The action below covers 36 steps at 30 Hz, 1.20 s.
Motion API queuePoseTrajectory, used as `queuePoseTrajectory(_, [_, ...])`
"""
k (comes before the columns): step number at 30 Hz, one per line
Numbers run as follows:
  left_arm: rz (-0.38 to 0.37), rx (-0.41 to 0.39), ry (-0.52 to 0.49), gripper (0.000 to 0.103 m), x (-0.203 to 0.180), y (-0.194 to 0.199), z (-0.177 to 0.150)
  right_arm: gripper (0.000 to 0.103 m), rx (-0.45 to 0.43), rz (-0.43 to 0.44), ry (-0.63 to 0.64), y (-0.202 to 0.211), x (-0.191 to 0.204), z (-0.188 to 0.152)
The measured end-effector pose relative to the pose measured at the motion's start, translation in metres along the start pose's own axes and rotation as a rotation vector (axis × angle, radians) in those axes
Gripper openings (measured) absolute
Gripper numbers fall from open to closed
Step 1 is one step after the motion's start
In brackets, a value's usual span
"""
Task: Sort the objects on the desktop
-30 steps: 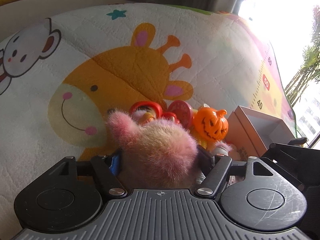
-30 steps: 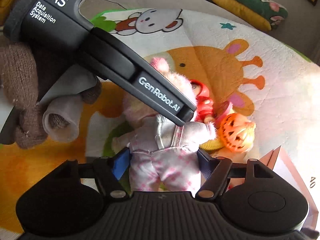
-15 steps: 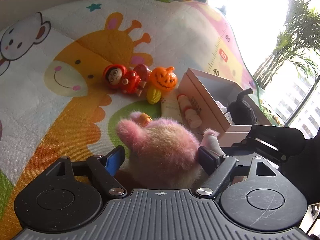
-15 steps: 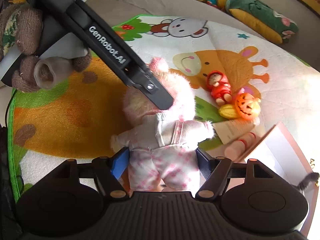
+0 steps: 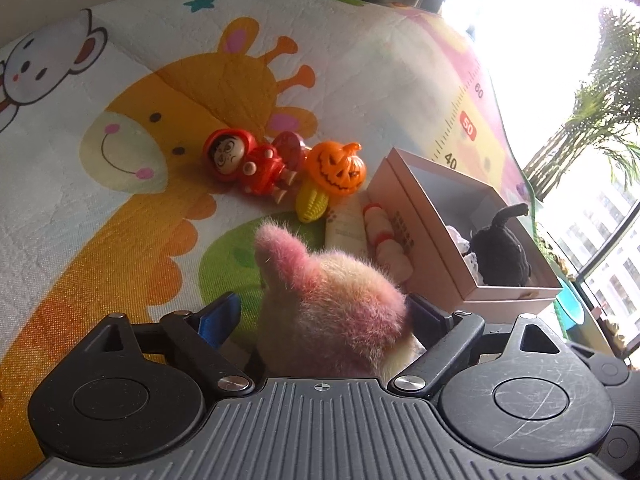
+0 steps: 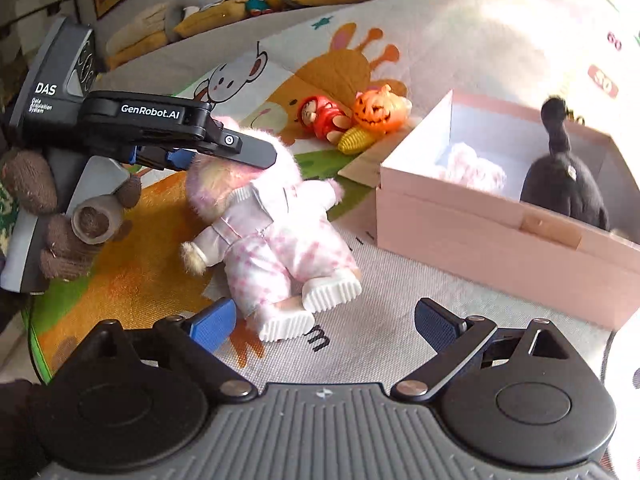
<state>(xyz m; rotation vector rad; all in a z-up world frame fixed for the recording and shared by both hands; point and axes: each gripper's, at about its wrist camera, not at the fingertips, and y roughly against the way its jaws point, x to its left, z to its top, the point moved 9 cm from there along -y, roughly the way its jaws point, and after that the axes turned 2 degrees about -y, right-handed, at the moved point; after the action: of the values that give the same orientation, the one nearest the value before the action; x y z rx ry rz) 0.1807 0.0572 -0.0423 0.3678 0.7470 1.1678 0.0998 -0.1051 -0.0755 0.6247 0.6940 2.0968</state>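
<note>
A plush doll (image 6: 276, 232) with pink fluffy hair and pink-white pyjamas hangs slanted just above the mat. My left gripper (image 6: 224, 160) is shut on its head, and in the left wrist view that fluffy head (image 5: 332, 312) fills the gap of the left gripper (image 5: 320, 316). My right gripper (image 6: 324, 324) is open just short of the doll's white shoes, with nothing between its fingers. An open pink box (image 6: 460, 216) stands to the right; inside are a black plush (image 6: 560, 188) and a pink-white item (image 6: 472, 172).
On the giraffe play mat (image 5: 160, 80) beyond the doll lie a red figure (image 5: 244, 160), an orange pumpkin (image 5: 336, 168), a toy corn cob (image 5: 312, 202) and a cream tube (image 5: 346, 228) beside the box (image 5: 432, 240). A hand in a brown knitted glove (image 6: 32, 184) holds the left gripper.
My right gripper has opened, let go of the doll's legs and drawn back. The left gripper still holds the head, and the box now fills more of the right wrist view.
</note>
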Motion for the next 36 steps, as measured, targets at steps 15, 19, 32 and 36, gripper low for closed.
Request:
queuePoseTrajectory(15, [-0.004, 0.016, -0.009, 0.075, -0.005, -0.009, 0.000, 0.079, -0.023, -0.010, 0.051, -0.027, 0.022, 0.006])
queuePoseTrajectory(19, [-0.004, 0.014, -0.009, 0.072, -0.008, -0.003, -0.001, 0.079, -0.025, -0.002, 0.047, -0.023, 0.020, 0.005])
queuePoseTrajectory(32, [-0.105, -0.012, -0.055, 0.069, -0.055, 0.036, -0.011, 0.078, -0.056, -0.027, 0.109, 0.024, 0.003, -0.009])
queuePoseTrajectory(36, [-0.137, -0.008, -0.084, 0.069, -0.075, 0.042, -0.016, 0.078, -0.065, -0.048, 0.131, 0.038, -0.005, -0.012])
